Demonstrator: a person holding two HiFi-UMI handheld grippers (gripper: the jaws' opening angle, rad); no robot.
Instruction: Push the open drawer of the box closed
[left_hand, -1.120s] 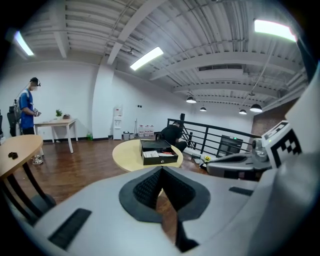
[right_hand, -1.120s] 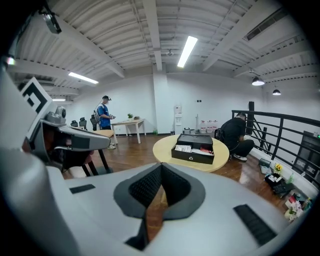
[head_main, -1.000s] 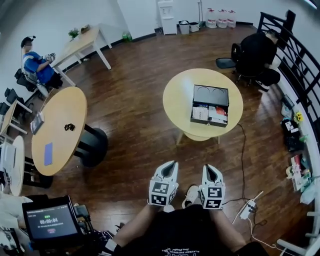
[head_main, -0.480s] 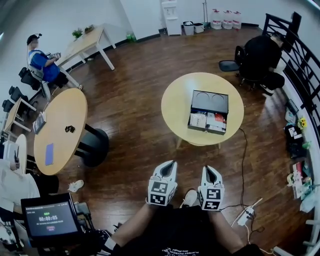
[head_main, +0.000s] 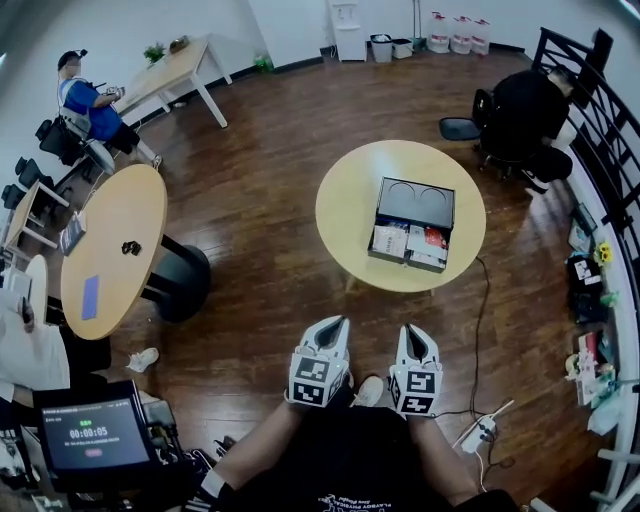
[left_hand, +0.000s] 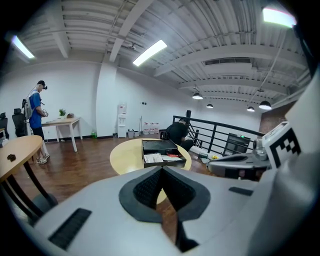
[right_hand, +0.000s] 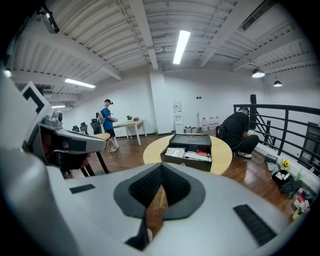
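Fingers are pressed together and empty on both the left gripper and the right gripper, low at centre of the head view. Well apart, right of centre, the box sits on a round table with its drawer pulled open. This looks like the approach; next, a gripper must reach the drawer front.

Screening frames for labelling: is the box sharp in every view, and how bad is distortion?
Head view: strong fisheye, box small yet sharp. Left gripper view: box clear, edges vignetted dark. Right gripper view: box clear, ceiling light slightly blown out.
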